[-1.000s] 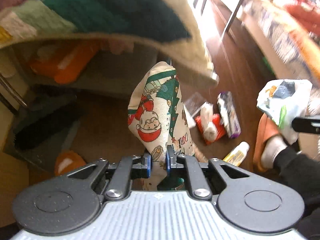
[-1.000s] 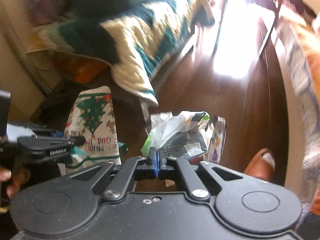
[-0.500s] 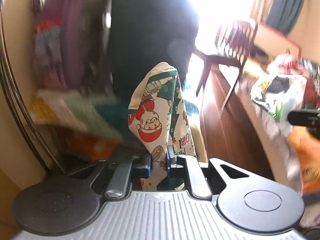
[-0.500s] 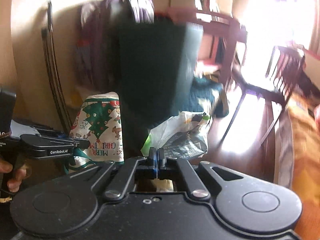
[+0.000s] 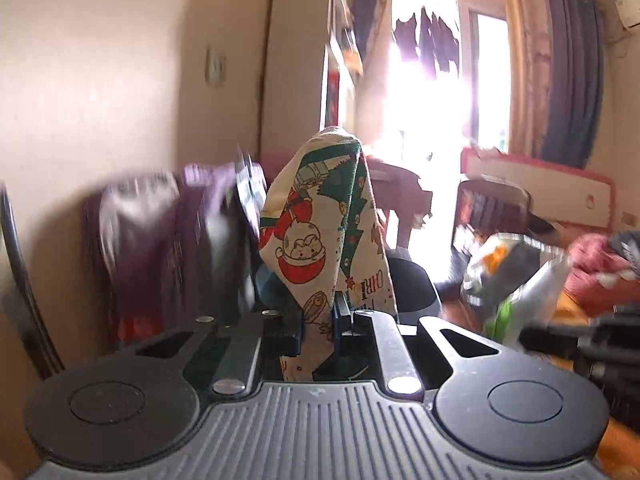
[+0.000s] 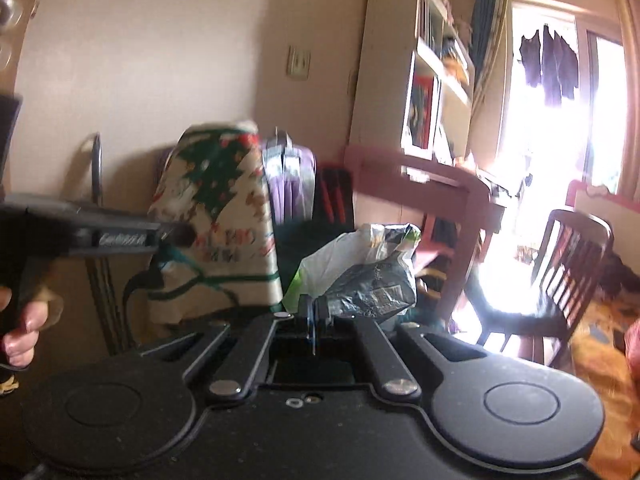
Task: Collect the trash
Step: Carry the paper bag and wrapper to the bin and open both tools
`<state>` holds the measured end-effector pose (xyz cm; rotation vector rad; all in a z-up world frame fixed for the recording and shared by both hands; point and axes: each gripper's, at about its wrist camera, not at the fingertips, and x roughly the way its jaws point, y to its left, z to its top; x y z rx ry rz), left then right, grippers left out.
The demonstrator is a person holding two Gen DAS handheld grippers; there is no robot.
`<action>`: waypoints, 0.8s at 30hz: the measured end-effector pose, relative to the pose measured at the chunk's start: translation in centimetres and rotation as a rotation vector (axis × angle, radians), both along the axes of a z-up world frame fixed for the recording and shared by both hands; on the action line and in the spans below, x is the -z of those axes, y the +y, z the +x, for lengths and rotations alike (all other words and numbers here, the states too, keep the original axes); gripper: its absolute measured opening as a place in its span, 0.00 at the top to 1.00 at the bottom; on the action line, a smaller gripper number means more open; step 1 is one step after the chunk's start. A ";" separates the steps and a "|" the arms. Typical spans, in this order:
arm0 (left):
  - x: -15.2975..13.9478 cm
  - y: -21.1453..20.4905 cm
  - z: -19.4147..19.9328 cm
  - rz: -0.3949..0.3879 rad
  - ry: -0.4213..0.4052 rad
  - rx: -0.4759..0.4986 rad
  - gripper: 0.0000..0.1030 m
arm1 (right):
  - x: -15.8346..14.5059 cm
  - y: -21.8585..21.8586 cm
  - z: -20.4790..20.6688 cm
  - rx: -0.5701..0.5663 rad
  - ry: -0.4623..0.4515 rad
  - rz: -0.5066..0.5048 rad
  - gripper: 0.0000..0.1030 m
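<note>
My left gripper [image 5: 319,320] is shut on the rim of a Christmas-print cloth bag [image 5: 324,232], which stands up between the jaws. The bag [image 6: 218,208] and the left gripper [image 6: 176,236] also show at the left of the right wrist view. My right gripper [image 6: 315,312] is shut on a crumpled plastic trash wrapper [image 6: 360,276], white, green and dark grey. The wrapper shows blurred at the right of the left wrist view [image 5: 516,276], held level with the bag and apart from it. Both grippers are raised high above the floor.
A beige wall is ahead, with a purple suitcase [image 6: 290,184] against it. A wooden desk [image 6: 424,184], a white shelf unit [image 6: 424,64] and a dark chair [image 6: 560,272] stand to the right before a bright window. Orange bedding [image 6: 600,360] lies at far right.
Both grippers have lifted and tilted up from the littered floor, carrying bag and wrapper; the view now faces the wall, desk and window instead of the floor and blanket.
</note>
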<state>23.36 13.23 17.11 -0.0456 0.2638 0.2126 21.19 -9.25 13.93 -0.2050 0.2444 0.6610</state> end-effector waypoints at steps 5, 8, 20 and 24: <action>-3.4 0.4 4.1 0.065 -0.080 -0.060 0.87 | -2.2 2.1 3.4 0.000 -0.010 0.036 1.00; -3.6 0.8 7.6 0.098 -0.067 -0.084 0.87 | -2.3 3.7 5.5 0.006 -0.002 0.035 1.00; 2.8 1.9 14.7 0.092 0.130 -0.076 0.87 | 1.6 8.2 14.0 0.042 0.118 -0.001 1.00; 3.2 1.7 15.9 0.127 0.149 -0.057 0.87 | 3.1 9.0 15.5 0.040 0.167 -0.043 0.99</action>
